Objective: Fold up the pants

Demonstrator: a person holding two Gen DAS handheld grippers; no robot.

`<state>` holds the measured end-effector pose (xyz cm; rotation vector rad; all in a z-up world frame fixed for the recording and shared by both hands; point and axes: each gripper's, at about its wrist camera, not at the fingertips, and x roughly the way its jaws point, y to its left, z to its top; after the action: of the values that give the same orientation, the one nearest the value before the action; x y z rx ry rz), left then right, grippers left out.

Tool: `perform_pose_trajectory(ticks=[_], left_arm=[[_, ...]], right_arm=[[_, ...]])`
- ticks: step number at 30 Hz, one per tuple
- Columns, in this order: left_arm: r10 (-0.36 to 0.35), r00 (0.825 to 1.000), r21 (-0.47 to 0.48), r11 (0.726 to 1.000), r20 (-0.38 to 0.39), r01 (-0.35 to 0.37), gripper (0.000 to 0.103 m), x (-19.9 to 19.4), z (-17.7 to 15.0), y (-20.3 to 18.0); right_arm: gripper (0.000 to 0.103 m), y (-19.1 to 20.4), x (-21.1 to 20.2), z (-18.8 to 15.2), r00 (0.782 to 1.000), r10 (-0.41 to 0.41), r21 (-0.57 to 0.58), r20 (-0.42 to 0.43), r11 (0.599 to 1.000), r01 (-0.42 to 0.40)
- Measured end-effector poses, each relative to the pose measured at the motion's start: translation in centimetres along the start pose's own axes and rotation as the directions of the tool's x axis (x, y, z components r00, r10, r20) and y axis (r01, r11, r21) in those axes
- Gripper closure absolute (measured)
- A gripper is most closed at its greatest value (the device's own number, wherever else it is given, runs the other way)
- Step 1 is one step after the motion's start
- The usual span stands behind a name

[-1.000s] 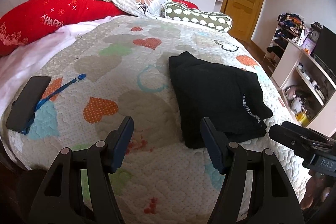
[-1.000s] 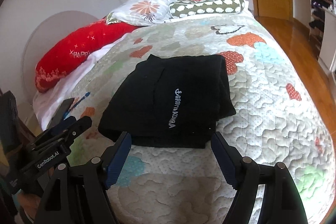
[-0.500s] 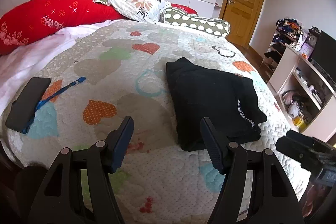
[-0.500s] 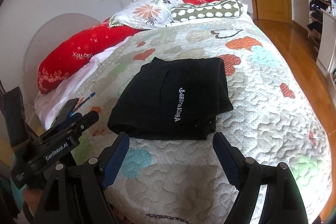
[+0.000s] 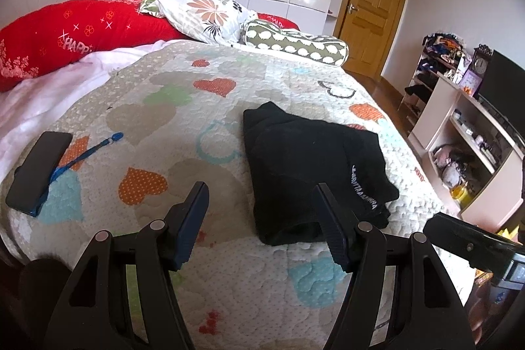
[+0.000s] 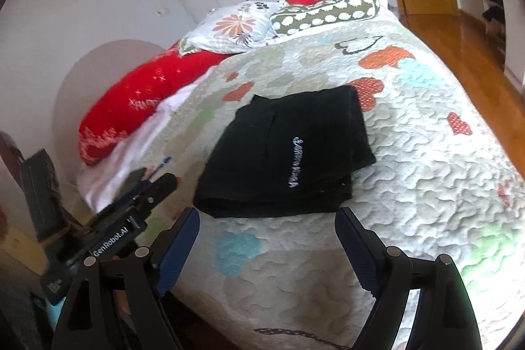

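The black pants [image 5: 308,166] lie folded into a flat rectangle on the quilted heart-pattern bedspread [image 5: 183,120], white lettering on top. They also show in the right wrist view [image 6: 288,153]. My left gripper [image 5: 262,202] is open and empty, held just short of the bundle's near left edge. My right gripper [image 6: 267,230] is open and empty, held back from the bundle's near edge, over the bed's front part. Neither gripper touches the pants. The left gripper's body [image 6: 131,218] shows at the left of the right wrist view.
A black phone [image 5: 39,169] and a blue pen-like item [image 5: 85,153] lie on the bed's left edge. A red bolster [image 5: 72,35], a floral pillow [image 5: 203,12] and a green spotted pillow [image 5: 295,43] sit at the head. Shelves [image 5: 466,127] stand at right; wooden floor [image 6: 466,35] beyond.
Both grippers have pulled back from the folded pants and stayed open. The right wrist view has tilted and moved left. The pants have not moved.
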<state>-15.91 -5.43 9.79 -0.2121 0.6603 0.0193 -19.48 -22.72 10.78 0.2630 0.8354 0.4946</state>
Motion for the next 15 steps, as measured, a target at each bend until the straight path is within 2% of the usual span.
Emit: perform_pose_trajectory(ticks=[3, 10, 15], left_arm=[[-0.014, 1.000, -0.009, 1.000, -0.009, 0.014, 0.037, 0.2, 0.0, 0.1], [-0.015, 0.993, 0.035, 0.999, -0.116, 0.019, 0.037, 3.5, 0.5, 0.7], [-0.020, 0.992, 0.035, 0.999, -0.125, 0.024, 0.037, 4.9, 1.5, 1.2]], right_arm=[[0.018, -0.5, 0.6, 0.7, 0.999, -0.033, -0.020, 0.008, 0.999, 0.033], [0.017, -5.7, 4.8, 3.2, 0.994, -0.105, 0.029, -0.021, 0.994, 0.105], [0.017, -8.1, 7.1, 4.4, 0.992, -0.109, 0.040, -0.056, 0.993, 0.111]])
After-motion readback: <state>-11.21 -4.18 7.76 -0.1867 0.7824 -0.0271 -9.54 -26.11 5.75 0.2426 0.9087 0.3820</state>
